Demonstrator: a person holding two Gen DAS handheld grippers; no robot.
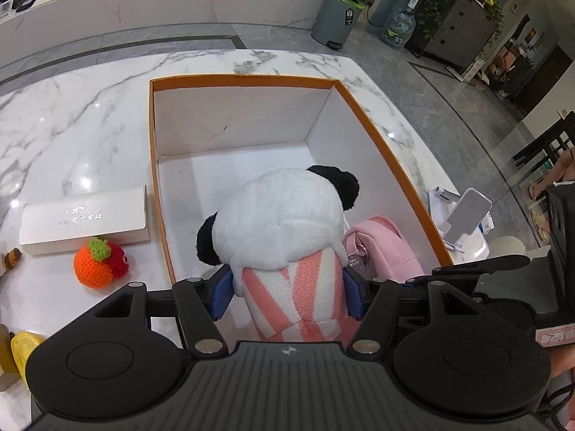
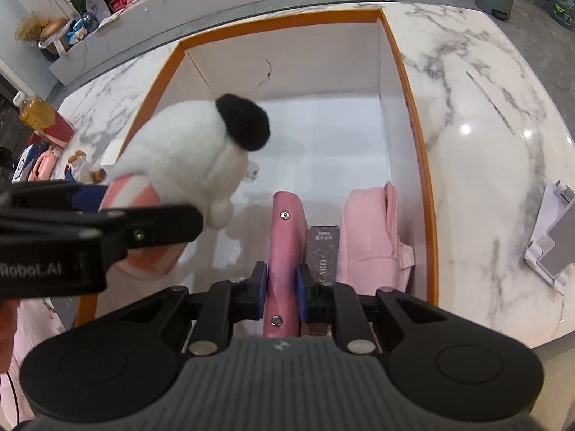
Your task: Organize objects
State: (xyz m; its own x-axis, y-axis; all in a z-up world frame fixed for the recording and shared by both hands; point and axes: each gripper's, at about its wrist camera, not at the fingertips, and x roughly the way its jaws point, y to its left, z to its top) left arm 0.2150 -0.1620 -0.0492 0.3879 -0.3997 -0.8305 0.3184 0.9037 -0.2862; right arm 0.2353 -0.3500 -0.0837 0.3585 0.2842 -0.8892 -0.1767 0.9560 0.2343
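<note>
- Nearest us, the right gripper (image 2: 282,289) has its blue pads closed on a pink case (image 2: 284,251), standing on edge at the near end of the box (image 2: 413,107). We judge it top-heavy — let go carelessly and it may tip onto the card pack (image 2: 322,251) touching its right side, or fall left across the bare floor.
- The left gripper (image 1: 289,289) is clamped wide on the striped body of the panda (image 1: 287,222), held over the near left part of the box. The plush is soft, so the grip could slide off the cloth and drop it short, on the rim or outside.
- The two grippers are close together; in the right view the left one's frame crosses just beside the case. Moving both at once risks a knock that topples the case.
- The pink pouch (image 2: 370,230) leans against the right wall beside the card pack. A shove from the case could push that row askew.
- The far half of the box is bare, so room is no worry — crowding the near end is.
- Outside, left of the box, the crochet orange (image 1: 97,264) and white carton (image 1: 84,222) wait on the table (image 1: 72,125); a swing of the left gripper could sweep them.
</note>
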